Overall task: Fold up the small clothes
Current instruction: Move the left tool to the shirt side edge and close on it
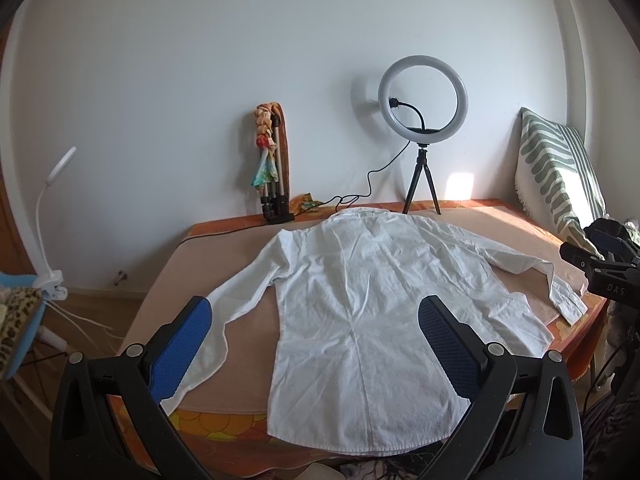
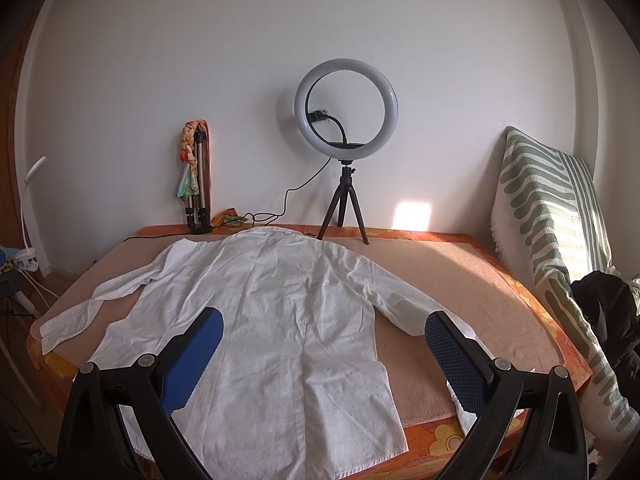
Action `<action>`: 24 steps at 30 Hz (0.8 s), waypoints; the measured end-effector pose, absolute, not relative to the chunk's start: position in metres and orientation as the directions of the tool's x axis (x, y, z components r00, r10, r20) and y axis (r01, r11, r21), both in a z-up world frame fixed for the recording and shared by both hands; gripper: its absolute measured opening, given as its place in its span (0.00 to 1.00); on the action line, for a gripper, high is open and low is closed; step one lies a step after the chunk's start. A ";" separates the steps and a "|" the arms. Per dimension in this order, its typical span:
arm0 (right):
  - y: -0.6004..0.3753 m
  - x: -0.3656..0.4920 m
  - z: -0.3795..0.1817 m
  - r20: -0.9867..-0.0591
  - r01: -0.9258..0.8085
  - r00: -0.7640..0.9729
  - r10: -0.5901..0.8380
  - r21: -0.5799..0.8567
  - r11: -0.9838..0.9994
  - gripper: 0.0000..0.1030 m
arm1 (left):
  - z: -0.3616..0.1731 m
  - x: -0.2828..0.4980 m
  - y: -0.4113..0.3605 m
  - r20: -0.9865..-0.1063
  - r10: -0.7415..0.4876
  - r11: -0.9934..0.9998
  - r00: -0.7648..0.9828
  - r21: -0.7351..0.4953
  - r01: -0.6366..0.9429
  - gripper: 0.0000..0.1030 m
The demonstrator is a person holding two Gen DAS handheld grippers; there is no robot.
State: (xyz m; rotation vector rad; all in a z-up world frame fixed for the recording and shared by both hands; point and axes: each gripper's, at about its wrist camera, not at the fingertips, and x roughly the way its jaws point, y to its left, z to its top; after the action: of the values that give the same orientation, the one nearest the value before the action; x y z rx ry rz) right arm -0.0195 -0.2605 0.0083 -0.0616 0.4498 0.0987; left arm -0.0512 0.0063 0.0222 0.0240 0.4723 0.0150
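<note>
Nearest the cameras, the left gripper [image 1: 316, 340] hangs above the shirt's hem with its blue-padded jaws spread wide and nothing between them; the right gripper [image 2: 324, 352] hangs likewise, wide apart and empty, over the hem and right sleeve.

The white shirt [image 1: 372, 300] lies back-up and spread flat on the bed [image 2: 460, 280], hem at the near edge and slightly overhanging it, collar toward the far edge. Its left sleeve [image 1: 236, 296] runs down toward the near left corner; its right sleeve [image 2: 404, 300] angles to the near right edge.

It looks like thin, light woven cotton, creased all over: soft and limp, likely to sag and drag when lifted, not fragile. Pinching a cuff or a shoulder seam seems the surest hold for bringing a sleeve across the back.

Beyond the collar stand a ring light [image 2: 346, 110] on its tripod and a folded tripod [image 2: 198, 184] at the wall; a striped cushion [image 2: 552, 216] leans at the right edge.
</note>
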 end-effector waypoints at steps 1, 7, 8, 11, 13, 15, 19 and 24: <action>-0.258 -0.016 0.009 -0.439 -0.117 0.894 0.090 -0.033 0.993 0.99 | 0.023 -0.050 0.011 -0.456 0.020 1.000 0.890 0.021 -0.012 1.00; -0.238 0.008 0.014 -0.455 -0.189 0.874 0.174 0.013 0.982 0.95 | 0.017 -0.045 0.060 -0.442 0.084 0.996 0.893 0.037 -0.076 1.00; -0.232 0.011 0.015 -0.455 -0.198 0.872 0.180 0.008 0.980 0.94 | 0.015 -0.044 0.071 -0.445 0.102 0.995 0.890 0.040 -0.094 1.00; -0.214 0.024 0.014 -0.466 -0.237 0.859 0.212 0.005 0.972 0.91 | 0.006 -0.037 0.110 -0.470 0.177 0.983 0.865 0.052 -0.174 1.00; -0.201 0.036 0.013 -0.487 -0.273 0.838 0.246 0.016 0.962 0.87 | -0.003 -0.033 0.140 -0.500 0.205 0.975 0.841 0.026 -0.222 0.96; -0.186 0.051 0.013 -0.511 -0.312 0.811 0.284 0.031 0.949 0.80 | -0.013 -0.030 0.172 -0.539 0.200 0.965 0.818 -0.033 -0.258 0.92; -0.152 0.080 0.013 -0.538 -0.377 0.770 0.343 0.050 0.925 0.78 | -0.041 -0.023 0.226 -0.621 0.188 0.934 0.761 -0.127 -0.334 0.86; -0.102 0.118 0.010 -0.589 -0.476 0.700 0.403 0.037 0.879 0.78 | -0.083 -0.013 0.268 -0.720 0.085 0.896 0.689 -0.248 -0.369 0.74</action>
State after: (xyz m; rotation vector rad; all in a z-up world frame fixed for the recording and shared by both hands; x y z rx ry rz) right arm 0.1180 -0.1019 0.0097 -0.1219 0.6266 0.4910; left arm -0.0125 0.2683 -0.0827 -0.3936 0.7733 0.2608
